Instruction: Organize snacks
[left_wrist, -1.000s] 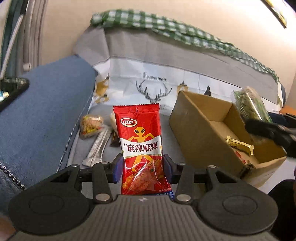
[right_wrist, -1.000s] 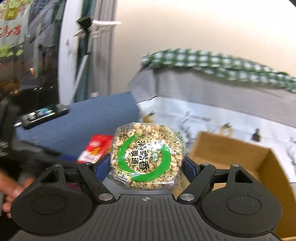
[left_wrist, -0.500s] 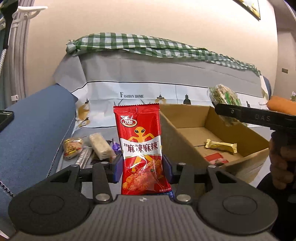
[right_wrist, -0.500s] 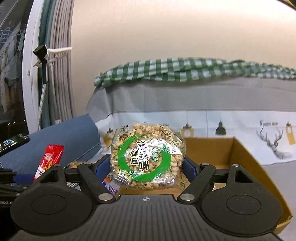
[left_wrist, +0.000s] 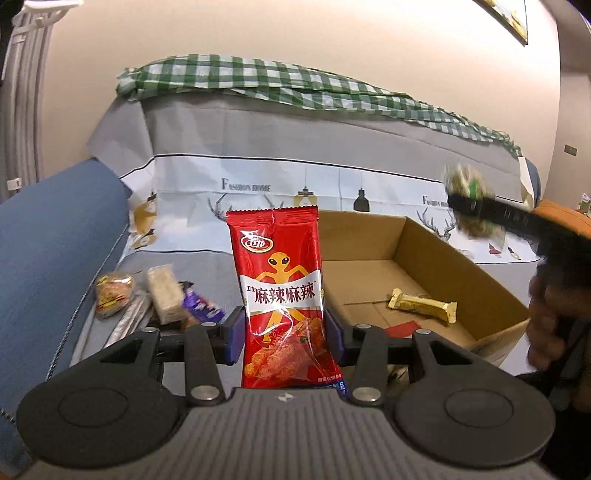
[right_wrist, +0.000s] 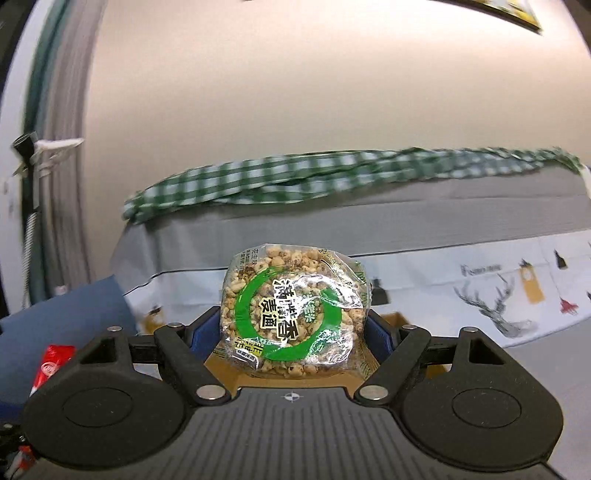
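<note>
My left gripper (left_wrist: 282, 334) is shut on a tall red snack packet (left_wrist: 282, 291) that stands upright between its blue pads. Behind and to its right an open cardboard box (left_wrist: 424, 258) lies on the sofa seat, with a gold-wrapped bar (left_wrist: 421, 304) and a red packet (left_wrist: 402, 328) on its floor. My right gripper (right_wrist: 293, 332) is shut on a round puffed-grain cake in a clear wrapper with a green ring (right_wrist: 293, 314). That gripper and its cake (left_wrist: 471, 201) appear blurred above the box's right side in the left wrist view. The box's edge (right_wrist: 221, 365) shows just below the cake.
Several loose snacks (left_wrist: 155, 295) lie on the seat left of the box, beside the blue sofa arm (left_wrist: 55, 236). A sheet printed with deer (left_wrist: 258, 184) and a green checked cloth (left_wrist: 295, 85) cover the sofa back. A person's hand (left_wrist: 550, 325) grips the right tool.
Both views have swung to the right: the box now lies more centred before the left gripper, and the right gripper with its cake has moved over the box's right side. Both grips are unchanged.
</note>
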